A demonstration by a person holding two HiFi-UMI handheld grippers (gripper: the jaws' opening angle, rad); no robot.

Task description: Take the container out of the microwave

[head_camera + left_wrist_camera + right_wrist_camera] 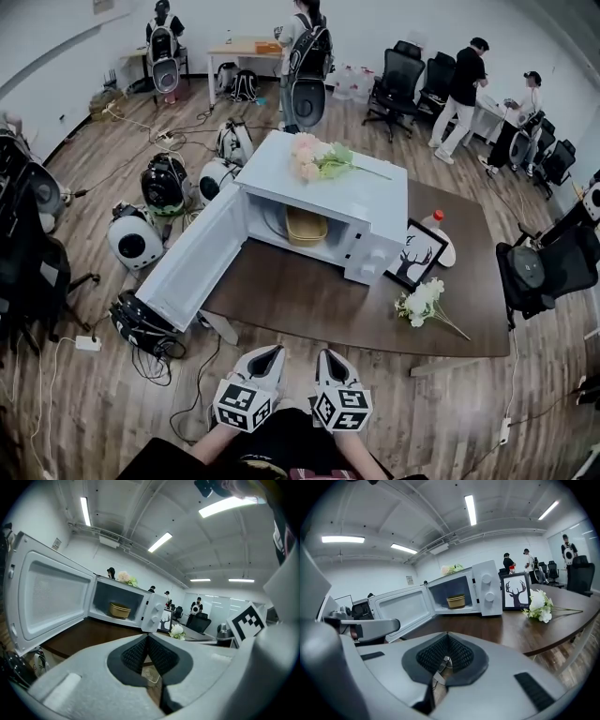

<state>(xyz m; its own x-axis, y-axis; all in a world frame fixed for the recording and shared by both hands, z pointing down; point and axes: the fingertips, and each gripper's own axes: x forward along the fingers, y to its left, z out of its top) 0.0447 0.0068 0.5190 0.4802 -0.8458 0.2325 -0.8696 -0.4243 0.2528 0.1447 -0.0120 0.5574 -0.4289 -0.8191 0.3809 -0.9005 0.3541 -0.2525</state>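
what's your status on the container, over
Grippers: left gripper, right gripper both shut, empty, short of brown table. Inside white microwave: tan round container. Its door open, nothing blocks the opening.

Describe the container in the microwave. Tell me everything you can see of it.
The container is a tan, open-topped tub with slightly tapered walls and a ridged band under its rim. It looks like paper or thin plastic, though that is hard to tell. No lid shows. It stands upright on the cavity floor of the microwave, roughly in the middle, and the door is swung wide open. Only the cavity floor touches it.
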